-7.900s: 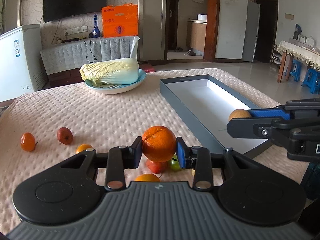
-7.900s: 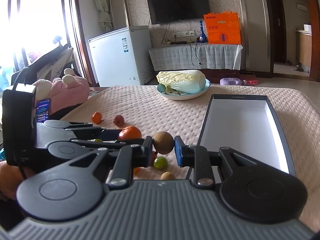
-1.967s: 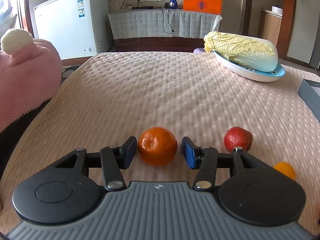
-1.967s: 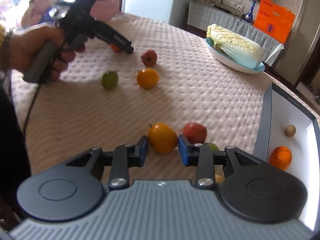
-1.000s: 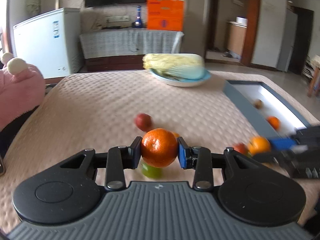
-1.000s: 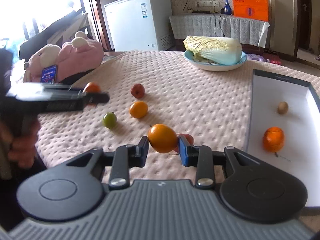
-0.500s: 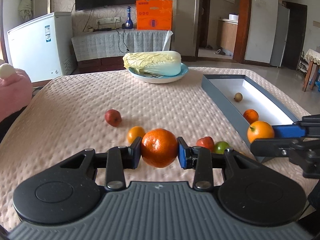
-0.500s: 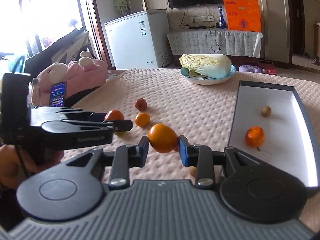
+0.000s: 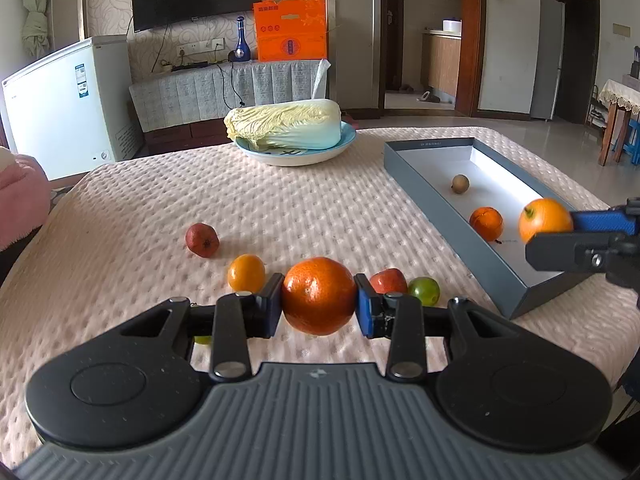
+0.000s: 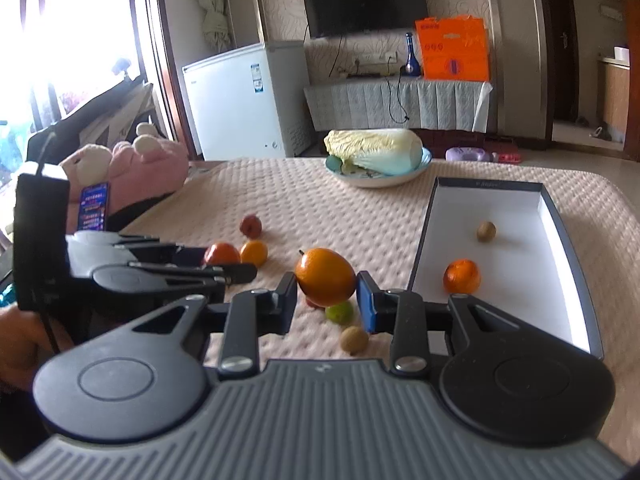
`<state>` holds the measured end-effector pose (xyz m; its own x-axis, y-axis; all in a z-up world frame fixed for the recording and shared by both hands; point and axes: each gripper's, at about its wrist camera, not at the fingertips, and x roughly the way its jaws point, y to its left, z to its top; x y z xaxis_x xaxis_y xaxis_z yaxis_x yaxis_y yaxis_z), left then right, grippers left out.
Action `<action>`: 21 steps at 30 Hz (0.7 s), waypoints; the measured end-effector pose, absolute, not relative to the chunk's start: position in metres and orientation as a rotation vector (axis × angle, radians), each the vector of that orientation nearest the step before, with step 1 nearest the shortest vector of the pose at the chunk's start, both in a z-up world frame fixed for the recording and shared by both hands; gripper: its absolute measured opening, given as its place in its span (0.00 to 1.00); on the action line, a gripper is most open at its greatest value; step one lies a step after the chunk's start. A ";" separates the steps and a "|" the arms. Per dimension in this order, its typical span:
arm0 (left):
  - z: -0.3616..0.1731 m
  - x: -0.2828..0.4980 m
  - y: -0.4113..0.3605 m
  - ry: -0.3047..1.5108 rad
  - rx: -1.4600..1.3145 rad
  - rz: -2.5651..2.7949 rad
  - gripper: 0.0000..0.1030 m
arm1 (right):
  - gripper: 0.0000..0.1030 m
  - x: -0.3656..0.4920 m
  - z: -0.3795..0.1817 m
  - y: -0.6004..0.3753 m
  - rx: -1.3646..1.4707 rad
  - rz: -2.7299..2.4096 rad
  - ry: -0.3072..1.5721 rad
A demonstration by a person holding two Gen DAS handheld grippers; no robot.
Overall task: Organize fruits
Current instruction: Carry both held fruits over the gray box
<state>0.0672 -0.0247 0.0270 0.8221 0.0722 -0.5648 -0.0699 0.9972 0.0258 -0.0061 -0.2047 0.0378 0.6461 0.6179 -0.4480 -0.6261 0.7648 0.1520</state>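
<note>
Left gripper (image 9: 319, 306): jaws clenched on round dimpled orange tangerine (image 9: 319, 295). Right gripper (image 10: 326, 295): jaws grasping smooth stemmed orange-yellow fruit (image 10: 325, 271).

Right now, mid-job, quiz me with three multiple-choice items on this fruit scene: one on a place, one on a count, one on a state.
1. Where does the cabbage lie?
A. in the grey box
B. on the blue plate
C. on the white freezer

2. How many fruits lie inside the grey box?
A. two
B. four
C. none

3. What state is the left hand-held gripper in?
A. open over the cloth
B. shut with nothing in it
C. shut on an orange

Key: 1 B, the cabbage rests on the blue plate beyond the box. 2 A, only a small brown fruit and a tangerine lie on its white floor. 3 C, both blue pads press the orange.
</note>
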 end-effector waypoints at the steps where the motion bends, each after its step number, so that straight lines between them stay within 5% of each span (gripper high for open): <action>1: 0.027 0.068 -0.025 0.603 0.001 0.074 0.41 | 0.34 -0.006 0.038 -0.205 -0.015 0.709 0.499; 21: 0.027 0.083 -0.037 0.579 -0.025 0.045 0.41 | 0.34 -0.007 0.041 -0.221 0.001 0.685 0.479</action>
<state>0.0833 -0.0375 0.0265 0.8363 0.0352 -0.5471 -0.0495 0.9987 -0.0114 -0.0065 -0.2207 0.0406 0.6709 0.6081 -0.4244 -0.6075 0.7789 0.1557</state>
